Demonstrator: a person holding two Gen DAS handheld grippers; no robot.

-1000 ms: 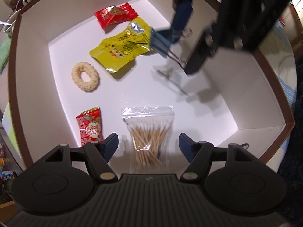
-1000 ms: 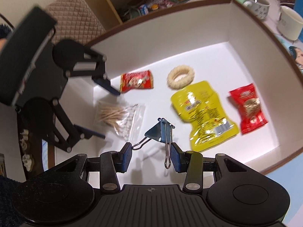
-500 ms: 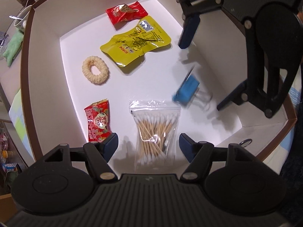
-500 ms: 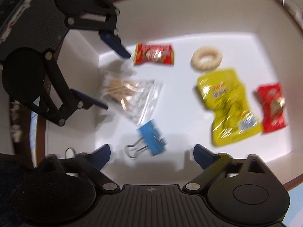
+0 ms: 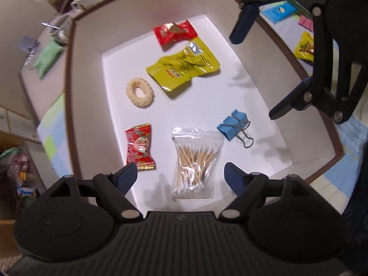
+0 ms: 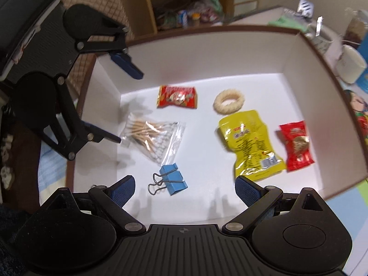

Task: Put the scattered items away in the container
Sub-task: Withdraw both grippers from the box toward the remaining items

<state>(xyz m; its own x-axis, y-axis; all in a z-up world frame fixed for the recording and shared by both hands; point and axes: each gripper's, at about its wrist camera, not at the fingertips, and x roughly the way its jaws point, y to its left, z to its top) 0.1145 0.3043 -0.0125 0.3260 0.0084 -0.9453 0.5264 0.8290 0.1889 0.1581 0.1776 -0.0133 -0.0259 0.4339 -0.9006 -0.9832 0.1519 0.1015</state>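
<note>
Right gripper: jaws wide, nothing between them, hovering over near part of white brown-rimmed box. Blue metal binder clip lies on box floor just beyond, wire handles pointing left. Left gripper: jaws wide, empty, above clear zip bag of cotton swabs. Beyond: red candy wrapper, pale ring-shaped snack, yellow foil pouch, second red packet, print blurred, unreadable. Clutter outside box smeared by motion.

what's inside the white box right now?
In the box: binder clip, bag of cotton swabs, yellow pouch, two red packets, ring snack. Anything beneath the pouch or bag is hidden.
</note>
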